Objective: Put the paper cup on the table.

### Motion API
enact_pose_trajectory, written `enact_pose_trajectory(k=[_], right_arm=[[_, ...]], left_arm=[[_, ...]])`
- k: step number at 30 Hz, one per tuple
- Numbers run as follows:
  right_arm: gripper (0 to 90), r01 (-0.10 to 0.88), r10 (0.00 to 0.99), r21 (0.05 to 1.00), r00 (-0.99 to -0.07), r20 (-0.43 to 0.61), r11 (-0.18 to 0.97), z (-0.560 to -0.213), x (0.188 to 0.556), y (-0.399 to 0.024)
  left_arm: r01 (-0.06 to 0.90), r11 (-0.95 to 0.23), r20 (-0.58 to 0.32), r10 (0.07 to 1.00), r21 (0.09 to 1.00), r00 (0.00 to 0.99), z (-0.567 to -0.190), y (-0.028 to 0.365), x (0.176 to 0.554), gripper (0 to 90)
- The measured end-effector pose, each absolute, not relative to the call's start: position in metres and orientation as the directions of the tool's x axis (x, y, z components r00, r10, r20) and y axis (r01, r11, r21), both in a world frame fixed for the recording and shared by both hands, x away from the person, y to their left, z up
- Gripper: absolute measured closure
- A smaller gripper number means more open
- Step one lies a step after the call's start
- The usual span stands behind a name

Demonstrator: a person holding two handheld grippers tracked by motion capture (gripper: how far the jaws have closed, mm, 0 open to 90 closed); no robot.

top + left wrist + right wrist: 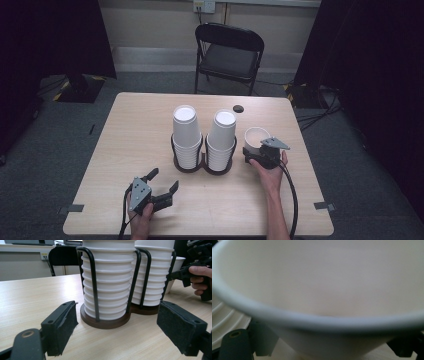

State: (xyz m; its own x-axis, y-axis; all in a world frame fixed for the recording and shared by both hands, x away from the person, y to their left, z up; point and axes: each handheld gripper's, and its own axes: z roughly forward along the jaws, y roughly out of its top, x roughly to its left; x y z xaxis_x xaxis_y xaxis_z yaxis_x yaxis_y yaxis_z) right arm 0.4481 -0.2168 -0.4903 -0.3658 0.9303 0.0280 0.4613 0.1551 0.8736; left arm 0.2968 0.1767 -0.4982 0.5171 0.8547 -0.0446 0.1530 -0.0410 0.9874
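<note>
My right gripper [256, 150] is straddling the single white cup [255, 138], pad contact unclear | my left gripper [162, 181] is resting spread wide, facing the cup rack [105, 322]

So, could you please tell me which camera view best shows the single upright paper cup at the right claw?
The high view: the single paper cup stands whole, mouth up, beside the right stack. The right gripper view has its rim and inside too close and blurred. The left gripper view catches just an edge behind the stacks.
</note>
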Motion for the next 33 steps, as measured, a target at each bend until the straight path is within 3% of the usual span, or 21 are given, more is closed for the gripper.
enact_pose_trajectory(k=[13,33], right_arm=[[13.8,0.529,0.932,0.837,-0.355,0.072,0.137,-0.495,0.439,-0.221],[14.5,0.439,0.936,0.898,-0.325,0.136,0.022,-0.489,0.386,-0.229]], left_arm=[[0.141,-0.047,-0.033,0.855,0.989,0.517,-0.498,0.176,0.296,16.2],[0.163,-0.045,-0.042,0.869,0.986,0.494,-0.498,0.175,0.297,16.6]])
